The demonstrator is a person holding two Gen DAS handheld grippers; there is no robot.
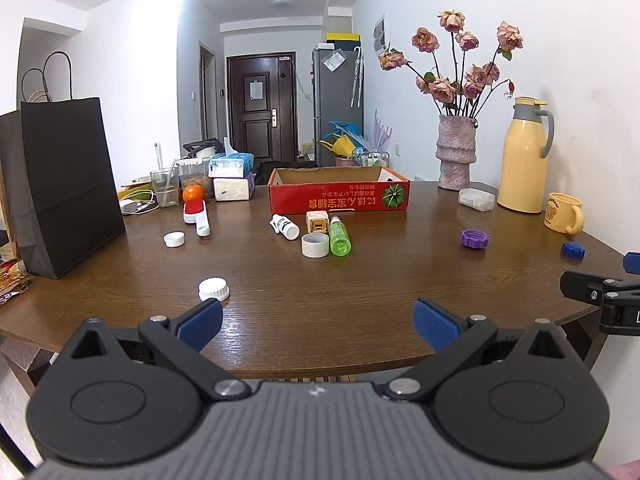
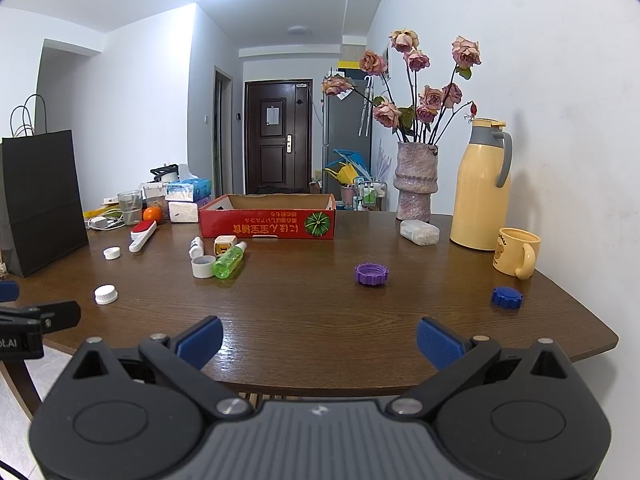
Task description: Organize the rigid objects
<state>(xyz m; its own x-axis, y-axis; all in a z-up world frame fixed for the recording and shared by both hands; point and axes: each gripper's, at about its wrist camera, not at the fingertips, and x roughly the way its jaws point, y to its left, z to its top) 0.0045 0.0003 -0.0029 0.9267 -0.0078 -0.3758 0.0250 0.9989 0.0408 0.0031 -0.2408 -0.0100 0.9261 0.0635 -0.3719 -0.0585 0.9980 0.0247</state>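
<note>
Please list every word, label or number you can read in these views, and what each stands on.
Red cardboard box: a line of East Asian characters printed upside down, too distorted to quote.
Left gripper body: "ot.AI", cut off at the frame edge.
Small white bottle and yellow mug: print too small to read.

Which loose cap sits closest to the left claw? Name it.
The big white ridged cap, just beyond the left claw; the small white, purple and blue caps lie farther off.

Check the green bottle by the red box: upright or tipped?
Tipped. The green bottle lies on its side on the table, white cap end toward the red box, beside the tape roll.
</note>
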